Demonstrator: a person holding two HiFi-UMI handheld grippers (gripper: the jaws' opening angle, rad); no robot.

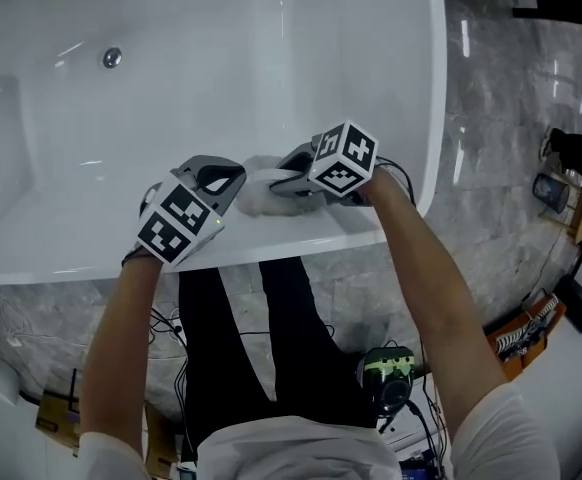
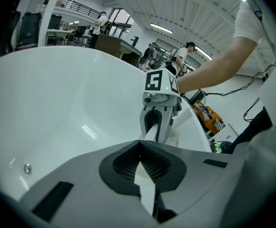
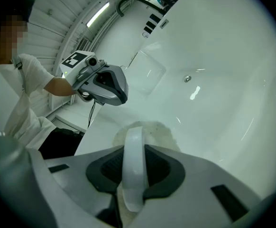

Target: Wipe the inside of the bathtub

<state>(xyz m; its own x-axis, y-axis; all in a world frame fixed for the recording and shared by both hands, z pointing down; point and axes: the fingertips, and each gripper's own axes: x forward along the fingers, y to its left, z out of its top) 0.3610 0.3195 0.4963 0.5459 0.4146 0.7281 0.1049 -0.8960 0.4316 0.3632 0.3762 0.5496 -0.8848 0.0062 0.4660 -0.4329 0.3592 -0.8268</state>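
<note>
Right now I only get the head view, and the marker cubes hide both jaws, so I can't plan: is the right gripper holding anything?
Observer: Yes, the right gripper is shut on the white handle of a pale scrubbing pad.
Operator: And the left?
Observer: The left gripper is shut, with nothing between its jaws.
Operator: Anyone nearby?
Observer: Several people stand in the background, beyond the bathtub.

A big open work hall: a bathtub on marble floor with loose cables at lower left, ceiling strip lights and people at counters at upper left.
</note>
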